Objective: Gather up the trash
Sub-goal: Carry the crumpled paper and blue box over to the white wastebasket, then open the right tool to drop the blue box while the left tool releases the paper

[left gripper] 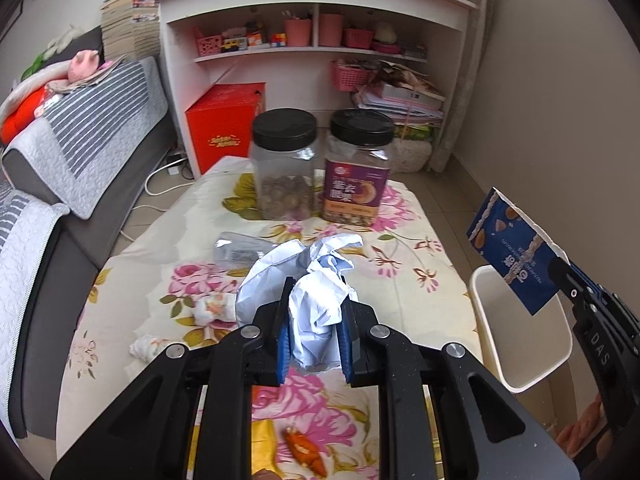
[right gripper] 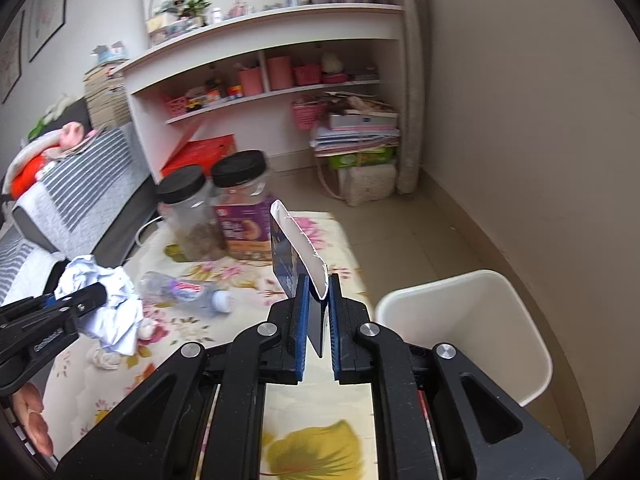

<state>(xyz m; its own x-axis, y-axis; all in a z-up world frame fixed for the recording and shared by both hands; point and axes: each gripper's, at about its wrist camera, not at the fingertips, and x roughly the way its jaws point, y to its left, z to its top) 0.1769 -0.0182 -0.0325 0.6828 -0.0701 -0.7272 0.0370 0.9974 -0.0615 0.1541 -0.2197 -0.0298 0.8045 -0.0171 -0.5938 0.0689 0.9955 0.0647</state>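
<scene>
Home living room: striped sofa (left gripper: 80, 132), cluttered white shelves (left gripper: 316, 52), floral-clothed table (left gripper: 400, 248).

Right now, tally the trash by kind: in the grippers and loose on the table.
Crumpled white paper, in left gripper: 1
Blue snack wrapper, in right gripper: 1
Plastic bottle, lying on table: 1
Small tissue wads, on table: 2
Total: 5
</scene>
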